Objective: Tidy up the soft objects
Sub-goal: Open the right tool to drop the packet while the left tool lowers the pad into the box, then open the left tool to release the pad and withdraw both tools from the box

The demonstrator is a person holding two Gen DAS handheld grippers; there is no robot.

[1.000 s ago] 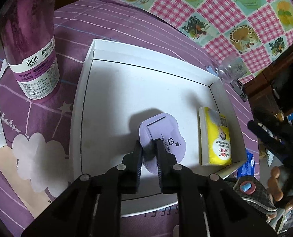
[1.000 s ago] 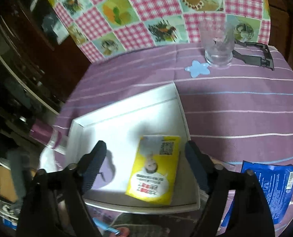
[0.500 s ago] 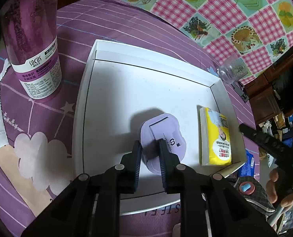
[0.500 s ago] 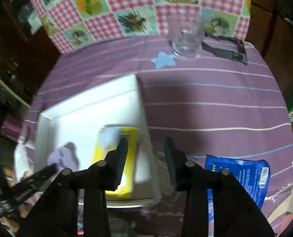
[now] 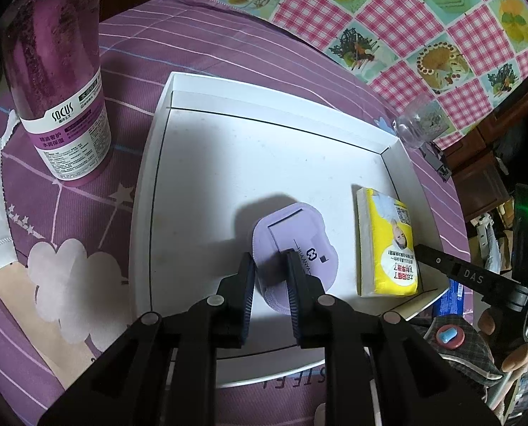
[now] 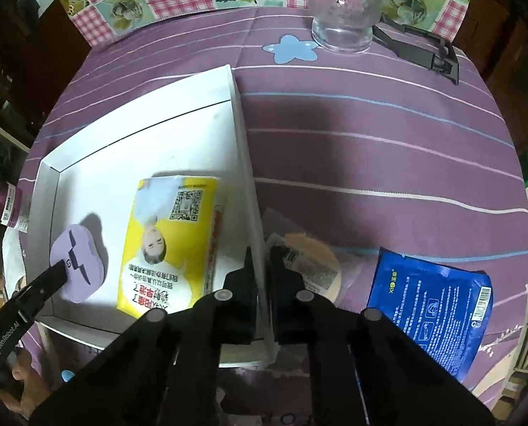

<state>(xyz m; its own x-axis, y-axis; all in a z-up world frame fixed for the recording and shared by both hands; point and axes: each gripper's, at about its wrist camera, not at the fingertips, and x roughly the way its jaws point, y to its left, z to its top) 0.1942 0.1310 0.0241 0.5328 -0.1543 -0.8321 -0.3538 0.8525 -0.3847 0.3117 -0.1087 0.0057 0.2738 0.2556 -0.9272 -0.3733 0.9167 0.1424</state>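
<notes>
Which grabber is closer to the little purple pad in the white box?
Left. The left gripper is pinching the purple pad. The right gripper is farther off, closed on the white box wall beyond the yellow tissue pack.

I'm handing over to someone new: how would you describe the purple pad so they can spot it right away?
Find the white tray on the purple striped tablecloth. Two things lie inside it: a yellow tissue pack by the right wall and, just to its left, the purple pad, pinched by the left gripper. It is the tray's only lilac item, small and rounded with a scalloped edge, unlike the boxy yellow pack.
</notes>
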